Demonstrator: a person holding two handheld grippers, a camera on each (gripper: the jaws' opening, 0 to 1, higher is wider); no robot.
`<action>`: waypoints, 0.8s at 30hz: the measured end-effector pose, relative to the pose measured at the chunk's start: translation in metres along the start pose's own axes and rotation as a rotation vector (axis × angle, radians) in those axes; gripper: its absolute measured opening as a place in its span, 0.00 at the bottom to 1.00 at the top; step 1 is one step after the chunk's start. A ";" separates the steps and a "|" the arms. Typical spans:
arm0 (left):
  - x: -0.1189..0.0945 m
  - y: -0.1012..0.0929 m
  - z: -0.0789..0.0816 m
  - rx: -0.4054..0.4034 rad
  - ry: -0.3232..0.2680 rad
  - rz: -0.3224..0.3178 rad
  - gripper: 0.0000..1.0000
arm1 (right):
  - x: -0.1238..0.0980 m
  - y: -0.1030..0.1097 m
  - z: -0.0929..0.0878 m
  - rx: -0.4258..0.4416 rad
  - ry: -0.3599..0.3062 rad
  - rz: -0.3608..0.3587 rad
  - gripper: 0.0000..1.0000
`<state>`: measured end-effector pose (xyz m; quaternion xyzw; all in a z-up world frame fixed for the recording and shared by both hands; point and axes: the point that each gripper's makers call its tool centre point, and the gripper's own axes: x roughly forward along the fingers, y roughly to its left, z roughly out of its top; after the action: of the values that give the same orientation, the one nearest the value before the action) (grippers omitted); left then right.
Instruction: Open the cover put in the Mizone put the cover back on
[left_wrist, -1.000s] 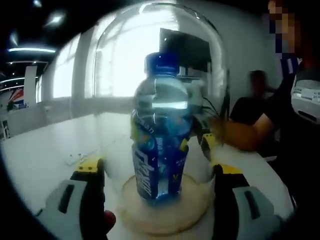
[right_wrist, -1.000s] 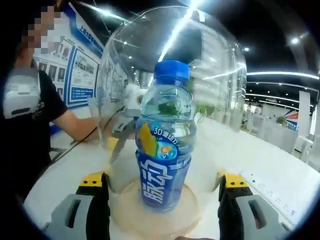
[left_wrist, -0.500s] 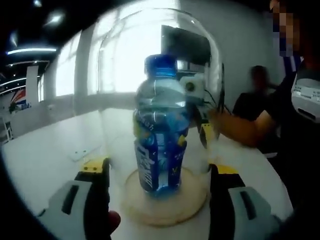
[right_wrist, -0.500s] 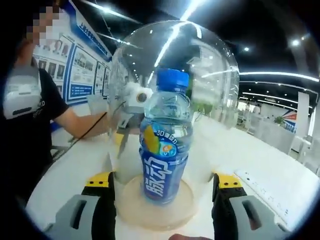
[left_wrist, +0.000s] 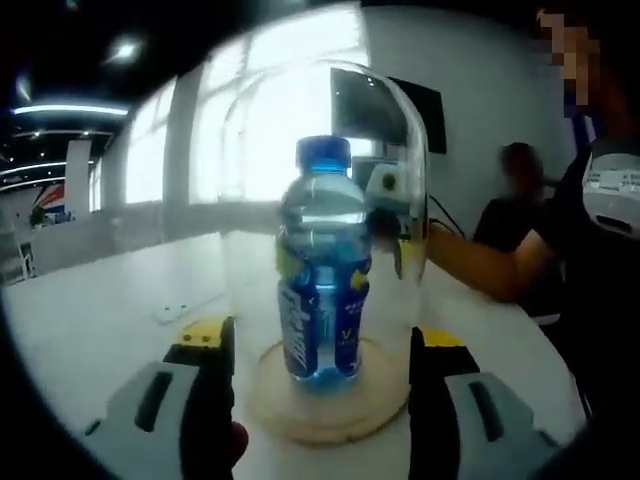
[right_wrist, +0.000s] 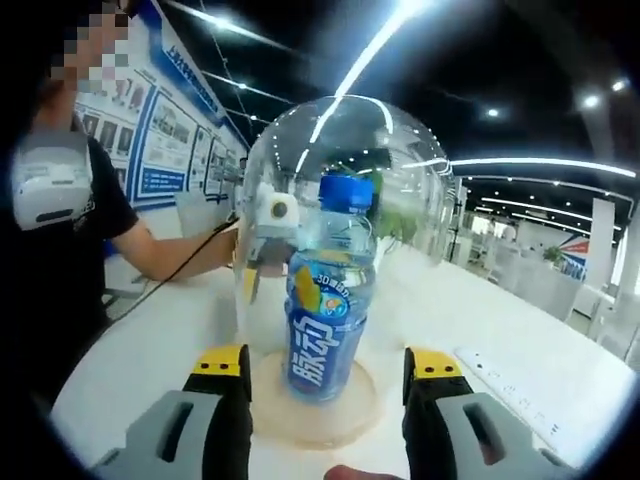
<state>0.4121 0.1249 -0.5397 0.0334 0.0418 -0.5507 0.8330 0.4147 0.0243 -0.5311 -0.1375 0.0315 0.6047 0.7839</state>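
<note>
mizone bottle (left_wrist: 322, 270) stands under the glass cover (right_wrist: 340, 200) on its base; both grippers' jaws spread, empty.

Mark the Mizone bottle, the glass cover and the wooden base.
Mizone bottle (right_wrist: 325, 340), right gripper view, on its blue label.
Glass cover (right_wrist: 420, 170), right gripper view, on the upper dome wall.
Wooden base (left_wrist: 300, 415), left gripper view, on the near bare rim.
</note>
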 end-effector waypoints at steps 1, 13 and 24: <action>-0.001 0.000 0.001 0.001 0.000 0.002 0.57 | -0.001 0.000 0.000 0.003 -0.002 0.000 0.52; -0.008 -0.002 0.005 0.000 -0.005 0.063 0.52 | -0.011 0.000 0.004 -0.012 -0.019 -0.010 0.39; -0.035 -0.009 0.000 -0.029 -0.020 0.155 0.33 | -0.018 0.002 0.008 -0.022 -0.023 -0.030 0.28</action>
<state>0.3903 0.1534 -0.5363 0.0191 0.0389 -0.4842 0.8739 0.4067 0.0100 -0.5198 -0.1394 0.0137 0.5946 0.7917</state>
